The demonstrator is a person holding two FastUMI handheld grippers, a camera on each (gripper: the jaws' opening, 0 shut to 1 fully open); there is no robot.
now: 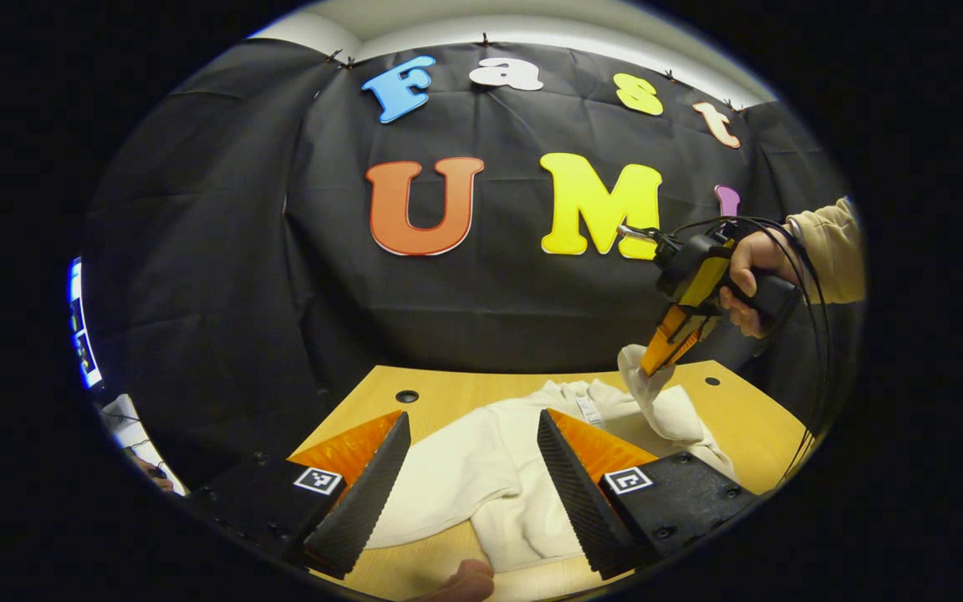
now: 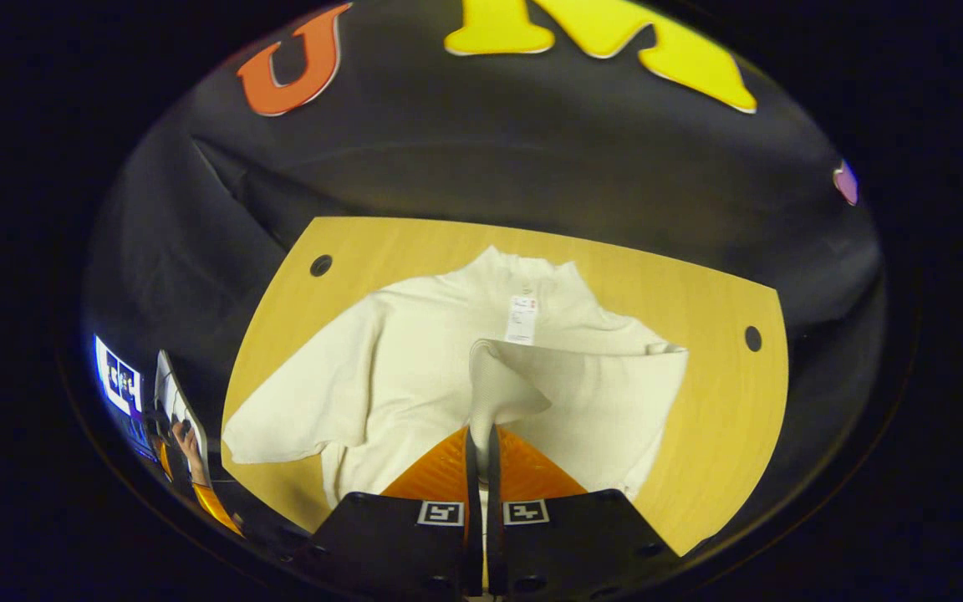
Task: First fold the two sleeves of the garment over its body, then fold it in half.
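Note:
A cream short-sleeved garment [image 2: 415, 368] lies flat on the wooden table [image 2: 715, 401], collar toward the wall, its label [image 2: 521, 318] showing. My right gripper [image 2: 481, 439] is shut on the end of one sleeve [image 2: 502, 385], lifted and drawn over the body. In the left gripper view that same gripper [image 1: 657, 361] hangs at the right in a hand [image 1: 749, 276], with the sleeve [image 1: 649, 393] trailing below it. The other sleeve [image 2: 298, 410] lies spread flat at the left. My left gripper [image 1: 475, 435] hovers open above the garment [image 1: 465, 477], nothing between its fingers.
Two round holes [image 2: 321, 265] [image 2: 752, 338] mark the table's far corners. A lit screen [image 2: 118, 376] and a person's hand [image 2: 189, 447] sit off the table's left edge. Black cloth closes the back. A fingertip [image 1: 465, 581] shows at the near edge.

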